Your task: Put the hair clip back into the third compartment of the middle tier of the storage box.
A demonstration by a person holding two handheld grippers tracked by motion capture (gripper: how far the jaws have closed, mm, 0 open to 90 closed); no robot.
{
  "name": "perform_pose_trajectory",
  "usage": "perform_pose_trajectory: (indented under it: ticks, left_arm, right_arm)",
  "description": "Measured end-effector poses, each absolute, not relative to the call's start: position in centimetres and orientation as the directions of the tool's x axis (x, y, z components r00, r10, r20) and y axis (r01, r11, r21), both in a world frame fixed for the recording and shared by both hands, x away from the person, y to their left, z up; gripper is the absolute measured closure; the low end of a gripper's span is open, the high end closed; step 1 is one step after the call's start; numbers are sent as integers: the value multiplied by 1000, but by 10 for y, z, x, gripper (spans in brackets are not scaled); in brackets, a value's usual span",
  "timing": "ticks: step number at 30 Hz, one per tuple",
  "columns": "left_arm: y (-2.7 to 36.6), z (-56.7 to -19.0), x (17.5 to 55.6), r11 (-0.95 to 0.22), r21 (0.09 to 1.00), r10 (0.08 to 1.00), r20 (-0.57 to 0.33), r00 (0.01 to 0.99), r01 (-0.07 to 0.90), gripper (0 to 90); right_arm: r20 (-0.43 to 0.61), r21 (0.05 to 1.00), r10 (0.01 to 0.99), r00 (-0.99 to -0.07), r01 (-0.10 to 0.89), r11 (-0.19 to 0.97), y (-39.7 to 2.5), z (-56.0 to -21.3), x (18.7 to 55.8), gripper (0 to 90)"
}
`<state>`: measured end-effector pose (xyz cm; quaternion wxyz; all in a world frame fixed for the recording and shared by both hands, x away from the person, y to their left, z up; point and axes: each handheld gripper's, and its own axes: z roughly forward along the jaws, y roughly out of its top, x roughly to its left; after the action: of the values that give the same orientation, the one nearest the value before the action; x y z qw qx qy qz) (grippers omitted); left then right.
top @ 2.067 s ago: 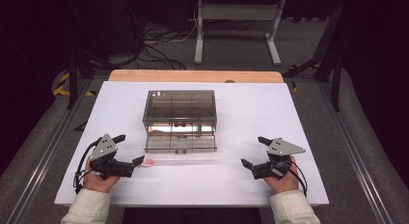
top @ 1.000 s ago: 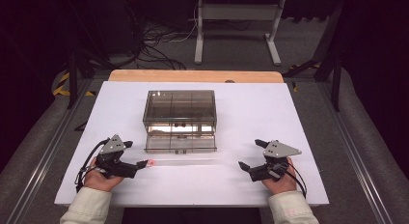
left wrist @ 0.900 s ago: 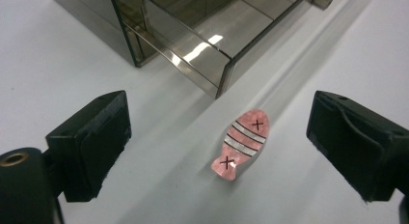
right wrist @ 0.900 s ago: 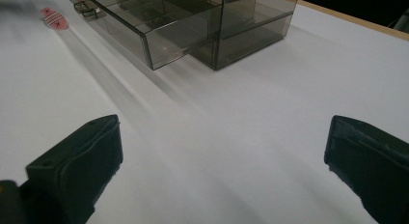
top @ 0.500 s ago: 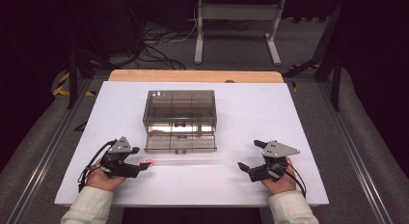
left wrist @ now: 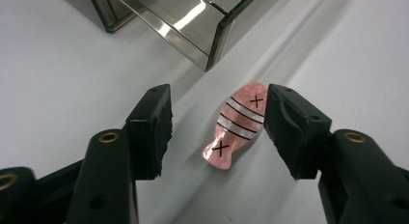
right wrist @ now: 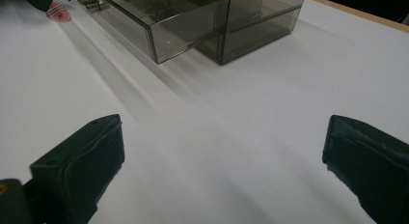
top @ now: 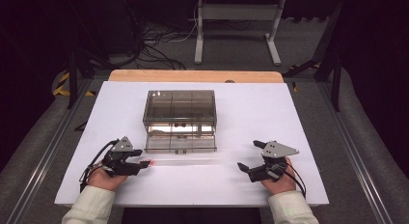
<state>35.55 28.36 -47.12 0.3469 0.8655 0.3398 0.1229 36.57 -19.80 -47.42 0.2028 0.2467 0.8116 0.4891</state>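
In the high view, the left gripper [top: 143, 164] is held at a pink fish-shaped piece [top: 152, 162] lying on the white table [top: 251, 118] before the smoked drawer box [top: 179, 119]. In the left gripper view, the piece [left wrist: 237, 125] is seen between parted jaws, ungrasped. In the right gripper view, the right gripper [right wrist: 222, 168] is spread wide over bare table.

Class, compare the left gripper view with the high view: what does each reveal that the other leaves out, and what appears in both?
Left gripper view alone: the markings on the pink fish-shaped piece, white bands edged in black and two black crosses, lying flat on the table between the open jaws of the left gripper, touching neither.

High view alone: the right gripper, open, apart from everything, both hands, the whole white table, the floor and cables behind.

Both: the smoky clear drawer box, its drawer pulled out, with the pink piece just before it.
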Motion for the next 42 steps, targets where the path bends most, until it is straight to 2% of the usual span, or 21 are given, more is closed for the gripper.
perform_pose_trajectory:
  ticks: [6, 11, 16, 19, 27, 33, 42]
  left_arm:
    - [282, -472, 356, -540, 672, 666, -26, 746, 506, 492]
    - [280, -472, 354, -552, 666, 656, -24, 754, 502, 575]
    - [277, -472, 353, -589, 645, 643, 10, 766, 486, 609]
    - [276, -472, 352, -604, 641, 634, 25, 773, 474, 665]
    - [274, -471, 351, -624, 629, 616, 32, 787, 463, 729]
    - [272, -471, 349, -640, 624, 594, 32, 804, 448, 829]
    - [270, -470, 348, -651, 617, 592, 47, 805, 443, 838]
  right_arm:
    - [-86, 893, 598, -797, 204, 401, -198, -474, 365, 15]
    - [-89, 892, 598, -797, 203, 403, -198, -474, 365, 16]
    - [-83, 894, 597, -798, 205, 399, -198, -474, 365, 16]
    - [-83, 893, 596, -799, 205, 400, -198, -474, 365, 16]
    - [-85, 894, 598, -797, 205, 399, -198, -474, 365, 16]
    - [-86, 893, 598, -797, 204, 400, -198, -474, 365, 16]
    - [-86, 893, 598, -797, 204, 401, -198, -474, 365, 16]
